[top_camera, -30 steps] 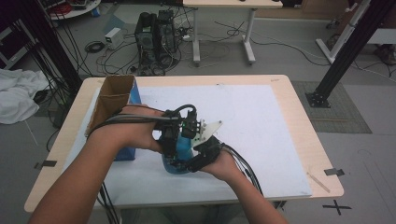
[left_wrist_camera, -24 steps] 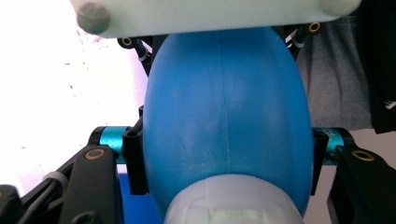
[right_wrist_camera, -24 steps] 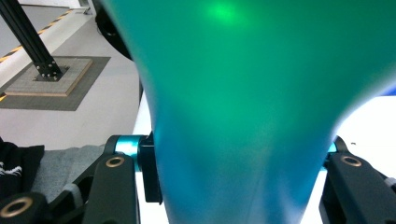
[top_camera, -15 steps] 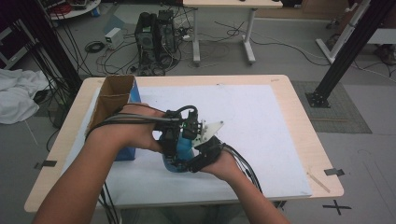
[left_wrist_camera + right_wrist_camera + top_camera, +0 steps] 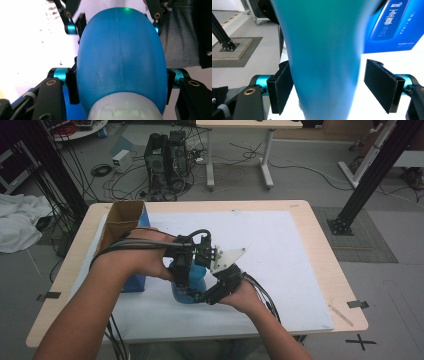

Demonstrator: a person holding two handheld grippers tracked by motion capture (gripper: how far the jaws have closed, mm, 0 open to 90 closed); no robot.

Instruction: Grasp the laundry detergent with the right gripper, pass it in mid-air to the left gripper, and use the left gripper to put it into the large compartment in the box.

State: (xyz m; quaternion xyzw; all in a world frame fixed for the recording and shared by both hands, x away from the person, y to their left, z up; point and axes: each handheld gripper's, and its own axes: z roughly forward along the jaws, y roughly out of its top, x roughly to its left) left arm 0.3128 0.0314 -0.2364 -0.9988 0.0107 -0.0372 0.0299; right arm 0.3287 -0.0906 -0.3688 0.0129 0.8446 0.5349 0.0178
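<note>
White table sheet (image 5: pixel 280 250); left claw (image 5: pixel 120 82) pinching blue bottle (image 5: pixel 121 57); right claw (image 5: pixel 337 87) just opening (bottle between, pads apart)

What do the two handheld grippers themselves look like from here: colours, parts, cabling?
Both are black with shiny cyan metal cylinders at the jaw joints and brass-coloured pivot screws. The jaws carry flat, black, textured pads. The right gripper wears a pale grey three-cornered plate on top. Bundles of black cable trail from the left gripper and the right one back along bare forearms; no sleeves show.
</note>
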